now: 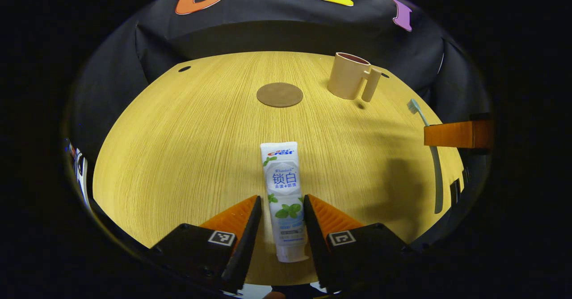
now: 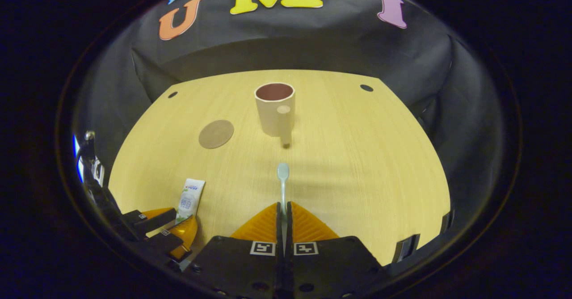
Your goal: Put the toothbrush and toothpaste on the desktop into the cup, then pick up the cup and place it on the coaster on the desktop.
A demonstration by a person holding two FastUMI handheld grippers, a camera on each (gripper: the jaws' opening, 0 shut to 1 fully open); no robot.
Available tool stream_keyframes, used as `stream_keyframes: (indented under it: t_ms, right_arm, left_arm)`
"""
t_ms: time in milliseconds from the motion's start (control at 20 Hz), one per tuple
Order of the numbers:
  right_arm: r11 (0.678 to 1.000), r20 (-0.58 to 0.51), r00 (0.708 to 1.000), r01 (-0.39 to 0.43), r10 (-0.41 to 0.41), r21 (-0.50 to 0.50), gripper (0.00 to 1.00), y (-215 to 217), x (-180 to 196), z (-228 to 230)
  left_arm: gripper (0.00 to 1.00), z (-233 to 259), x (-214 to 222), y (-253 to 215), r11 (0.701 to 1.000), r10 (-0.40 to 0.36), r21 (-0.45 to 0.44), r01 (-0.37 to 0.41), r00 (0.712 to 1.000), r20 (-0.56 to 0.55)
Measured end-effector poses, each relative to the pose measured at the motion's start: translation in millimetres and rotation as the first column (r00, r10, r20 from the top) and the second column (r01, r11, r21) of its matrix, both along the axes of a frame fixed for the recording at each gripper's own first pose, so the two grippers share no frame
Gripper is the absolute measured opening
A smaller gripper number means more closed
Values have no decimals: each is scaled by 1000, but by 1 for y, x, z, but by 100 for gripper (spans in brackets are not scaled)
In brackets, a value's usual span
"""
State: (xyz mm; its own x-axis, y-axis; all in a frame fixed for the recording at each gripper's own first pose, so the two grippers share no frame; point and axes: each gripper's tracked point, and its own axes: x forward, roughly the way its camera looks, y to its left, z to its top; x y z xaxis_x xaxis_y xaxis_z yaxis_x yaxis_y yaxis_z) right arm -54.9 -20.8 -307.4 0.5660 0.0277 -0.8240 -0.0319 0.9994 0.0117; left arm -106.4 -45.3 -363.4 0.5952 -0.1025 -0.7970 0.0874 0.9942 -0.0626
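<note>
We pinch the toothbrush (image 2: pixel 283 178) in our right gripper (image 2: pixel 283 214). Our left gripper (image 1: pixel 282 214) is spread around the toothpaste (image 1: pixel 283 187) near the table's (image 1: pixel 178 156) front edge. The cup (image 2: pixel 274 109) stands mid-table; a tilted brush might tip it.

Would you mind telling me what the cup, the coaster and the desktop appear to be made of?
The cup looks like matte plastic: smooth beige walls, a moulded handle, a darker inside. The coaster seems cork or pressed fibre: a flat, dull brown disc; which of the two is unclear. The desktop shows fine straight wood grain, likely laminate or veneer, with a low sheen.
</note>
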Motion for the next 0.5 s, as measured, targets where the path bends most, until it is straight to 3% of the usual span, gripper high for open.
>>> stream_keyframes:
  t_ms: [50,100,500]
  right_arm:
    - [1000,6,1000,-2,2,1,0,-1,0,3]
    - [1000,12,1000,-4,4,1,0,-2,0,6]
    - [999,79,996,-39,38,0,0,-3,10,25]
  left_arm:
    - [63,-1,1,0,1000,6,1,-6,1000,-6]
    - [49,-1,2,0,1000,8,-1,-8,1000,-12]
    - [37,0,5,-2,1000,-10,-5,10,1000,-23]
